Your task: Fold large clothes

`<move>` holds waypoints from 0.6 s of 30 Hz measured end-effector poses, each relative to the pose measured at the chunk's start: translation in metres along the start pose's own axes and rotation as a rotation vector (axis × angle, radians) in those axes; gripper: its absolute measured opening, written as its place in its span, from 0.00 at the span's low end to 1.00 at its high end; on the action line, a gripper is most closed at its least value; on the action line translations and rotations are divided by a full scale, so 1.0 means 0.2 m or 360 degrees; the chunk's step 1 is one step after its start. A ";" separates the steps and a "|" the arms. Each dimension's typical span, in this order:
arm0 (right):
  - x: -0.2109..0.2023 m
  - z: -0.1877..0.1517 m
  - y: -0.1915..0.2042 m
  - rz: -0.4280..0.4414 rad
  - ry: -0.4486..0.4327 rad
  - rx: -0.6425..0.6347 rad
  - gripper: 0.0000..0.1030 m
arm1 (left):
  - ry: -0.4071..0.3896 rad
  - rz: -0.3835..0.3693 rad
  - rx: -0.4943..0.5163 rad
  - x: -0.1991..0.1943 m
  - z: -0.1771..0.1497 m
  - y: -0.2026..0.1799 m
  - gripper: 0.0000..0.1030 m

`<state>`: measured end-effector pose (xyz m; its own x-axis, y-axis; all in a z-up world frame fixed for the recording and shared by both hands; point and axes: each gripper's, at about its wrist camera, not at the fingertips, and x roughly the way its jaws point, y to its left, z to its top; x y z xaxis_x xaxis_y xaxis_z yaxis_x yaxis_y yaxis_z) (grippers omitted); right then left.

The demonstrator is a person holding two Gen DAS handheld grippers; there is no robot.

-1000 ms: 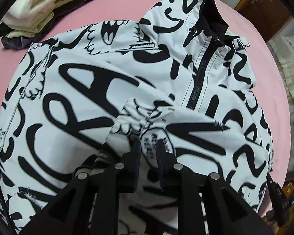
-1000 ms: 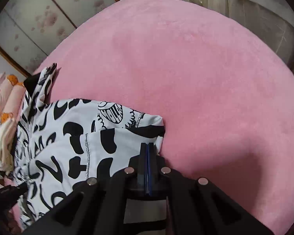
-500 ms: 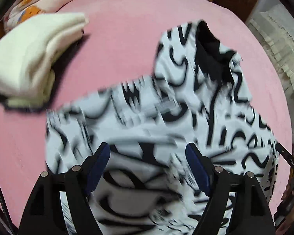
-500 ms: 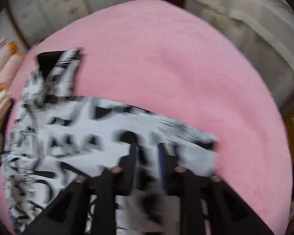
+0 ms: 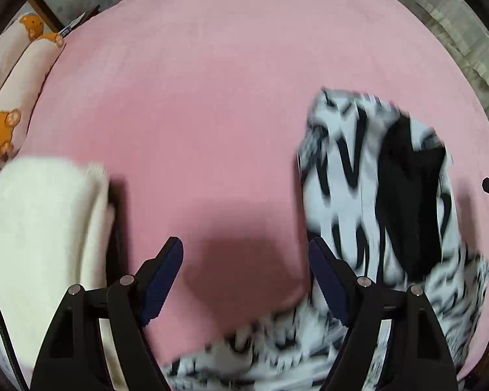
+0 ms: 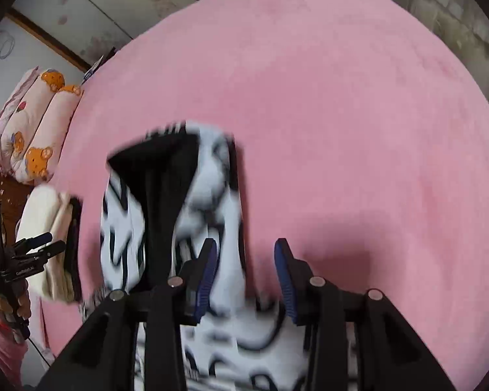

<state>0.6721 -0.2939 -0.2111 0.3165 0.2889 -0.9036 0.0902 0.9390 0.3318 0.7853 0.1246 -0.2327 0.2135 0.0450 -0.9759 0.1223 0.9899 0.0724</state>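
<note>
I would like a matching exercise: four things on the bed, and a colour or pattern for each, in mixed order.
Things:
1. jacket
2. bed cover
3. folded blanket
4. pillows

Descriptions:
a. plain pink
b. cream
c. white with black lettering
d. pale pink with orange bears

Pairs: 1-c, 2-a, 3-b, 4-d

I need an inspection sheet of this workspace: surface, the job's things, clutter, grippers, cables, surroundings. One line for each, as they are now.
Surface: pink bed cover, bare in the middle.
Job's things: black-and-white jacket lying on the cover, blurred.
Clutter: cream folded clothes; bear-print bedding.
Grippers: left gripper open, nothing between its jaws; right gripper open above the jacket; both just opened.
Cables: thin dark cable at the left edge.
Surroundings: pale wall panels.
</note>
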 end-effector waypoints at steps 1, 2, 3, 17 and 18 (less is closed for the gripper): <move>0.02 0.06 0.00 0.0021 -0.0032 0.0021 0.36 | -0.0005 -0.0015 -0.0029 0.03 0.07 0.00 0.76; 0.04 0.13 0.00 0.0062 -0.0060 0.0055 0.36 | -0.0010 -0.0022 -0.0039 0.06 0.14 0.00 0.76; 0.07 0.18 0.00 0.0111 -0.0077 0.0099 0.36 | -0.0008 -0.0030 -0.0021 0.09 0.20 -0.01 0.75; 0.63 0.31 -0.15 0.0423 0.0009 0.0427 0.37 | 0.0112 -0.0865 -0.0620 0.65 0.38 0.08 0.56; 0.64 0.32 -0.15 0.0458 -0.0006 0.0412 0.37 | 0.0127 -0.0934 -0.0644 0.67 0.38 0.08 0.53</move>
<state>0.7708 -0.2970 -0.3189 0.3672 0.5326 -0.7626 0.2325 0.7413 0.6297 0.8893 0.1360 -0.3472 0.1491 -0.5155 -0.8438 -0.1772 0.8256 -0.5357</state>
